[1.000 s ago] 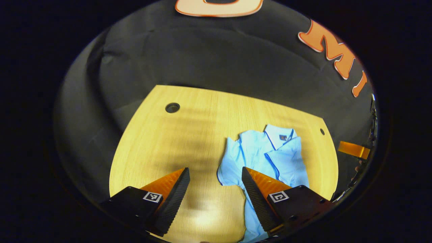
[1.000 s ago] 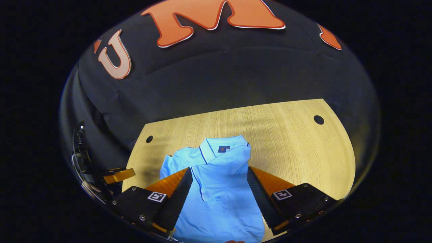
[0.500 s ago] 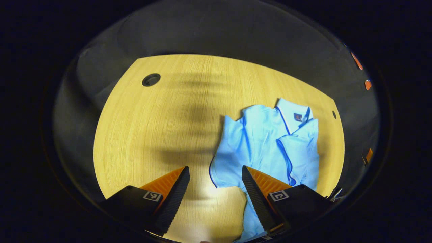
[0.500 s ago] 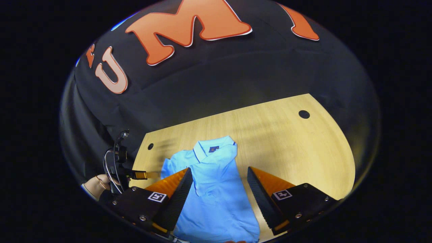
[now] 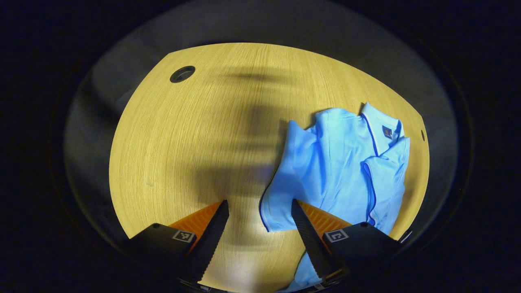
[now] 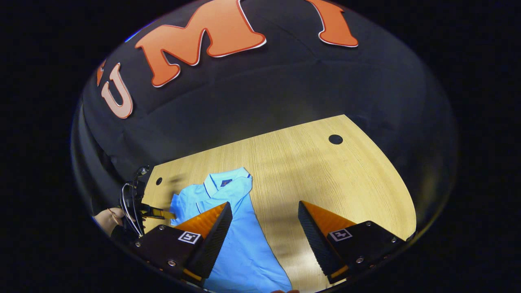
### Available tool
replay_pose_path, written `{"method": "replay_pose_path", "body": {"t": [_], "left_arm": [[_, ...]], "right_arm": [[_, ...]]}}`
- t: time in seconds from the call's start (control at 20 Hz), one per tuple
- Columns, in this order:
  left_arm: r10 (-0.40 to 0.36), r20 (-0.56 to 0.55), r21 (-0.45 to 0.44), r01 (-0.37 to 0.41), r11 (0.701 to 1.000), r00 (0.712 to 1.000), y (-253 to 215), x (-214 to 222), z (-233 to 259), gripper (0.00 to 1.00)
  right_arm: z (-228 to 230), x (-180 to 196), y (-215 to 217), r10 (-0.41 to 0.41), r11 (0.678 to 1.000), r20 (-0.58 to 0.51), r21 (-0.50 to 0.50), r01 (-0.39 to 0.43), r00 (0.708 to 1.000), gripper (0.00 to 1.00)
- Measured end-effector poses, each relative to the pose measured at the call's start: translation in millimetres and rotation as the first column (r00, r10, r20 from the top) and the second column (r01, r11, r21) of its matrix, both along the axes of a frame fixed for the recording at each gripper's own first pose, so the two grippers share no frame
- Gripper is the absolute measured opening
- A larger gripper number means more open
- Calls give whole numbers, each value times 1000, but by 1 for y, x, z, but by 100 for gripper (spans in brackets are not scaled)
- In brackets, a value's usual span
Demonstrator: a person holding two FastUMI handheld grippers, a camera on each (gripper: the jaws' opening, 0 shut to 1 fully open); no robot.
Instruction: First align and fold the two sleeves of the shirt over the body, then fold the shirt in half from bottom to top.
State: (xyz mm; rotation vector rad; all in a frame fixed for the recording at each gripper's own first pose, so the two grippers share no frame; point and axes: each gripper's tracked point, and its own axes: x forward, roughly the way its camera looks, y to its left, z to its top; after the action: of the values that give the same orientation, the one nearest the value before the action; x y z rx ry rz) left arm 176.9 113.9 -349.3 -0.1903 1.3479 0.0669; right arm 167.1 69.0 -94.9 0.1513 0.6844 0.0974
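A light blue polo shirt (image 5: pixel 342 162) lies on the wooden table (image 5: pixel 195 146), collar toward the far edge. One sleeve is folded over the body on the shirt's right side; the other sleeve (image 5: pixel 281 203) spreads out flat toward my left gripper. My left gripper (image 5: pixel 260 209) hangs open just above that sleeve's hem, one finger over the cloth, the other over bare wood. In the right gripper view the shirt (image 6: pixel 228 228) lies at the lower left, and my right gripper (image 6: pixel 265 211) is open over the shirt's edge and bare wood. The left gripper (image 6: pixel 160 212) and a hand show beside the shirt.
The table (image 6: pixel 325 179) has a round cable hole at each far corner (image 5: pixel 182 74) (image 6: pixel 335 139). Black cloth walls stand close behind the table. Bare wood stretches left of the shirt in the left gripper view and right of it in the right gripper view.
My left gripper has tilted down and come closer to the spread sleeve. My right gripper has swung to the right, off the shirt's body, so the shirt now sits at its left.
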Motion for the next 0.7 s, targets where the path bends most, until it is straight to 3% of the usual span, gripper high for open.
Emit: {"method": "replay_pose_path", "body": {"t": [0.15,0.25,0.4,0.45,0.5,0.7], "left_arm": [[10,-18,48,-9,999,1000,5,-4,-5,97],[0,-15,43,1,999,1000,0,-2,-3,76],[15,-4,23,-15,1000,1000,-11,1,-5,27],[31,-9,25,-30,999,999,-13,-1,-5,14],[26,-7,26,-26,999,1000,-13,-1,-4,10],[-5,8,35,4,999,1000,-13,-3,9,9]], "right_arm": [[-6,-2,-8,-13,1000,-8,-9,13,1000,98],[-7,-2,-11,-18,1000,-13,-7,18,1000,99],[-9,-4,-12,-25,1000,-16,2,25,1000,99],[-10,-5,-13,-25,1000,-12,-4,25,1000,99],[-9,-5,-13,-24,1000,-7,-13,24,1000,98],[-7,-9,-13,-16,1000,12,-26,16,1000,99]]}}
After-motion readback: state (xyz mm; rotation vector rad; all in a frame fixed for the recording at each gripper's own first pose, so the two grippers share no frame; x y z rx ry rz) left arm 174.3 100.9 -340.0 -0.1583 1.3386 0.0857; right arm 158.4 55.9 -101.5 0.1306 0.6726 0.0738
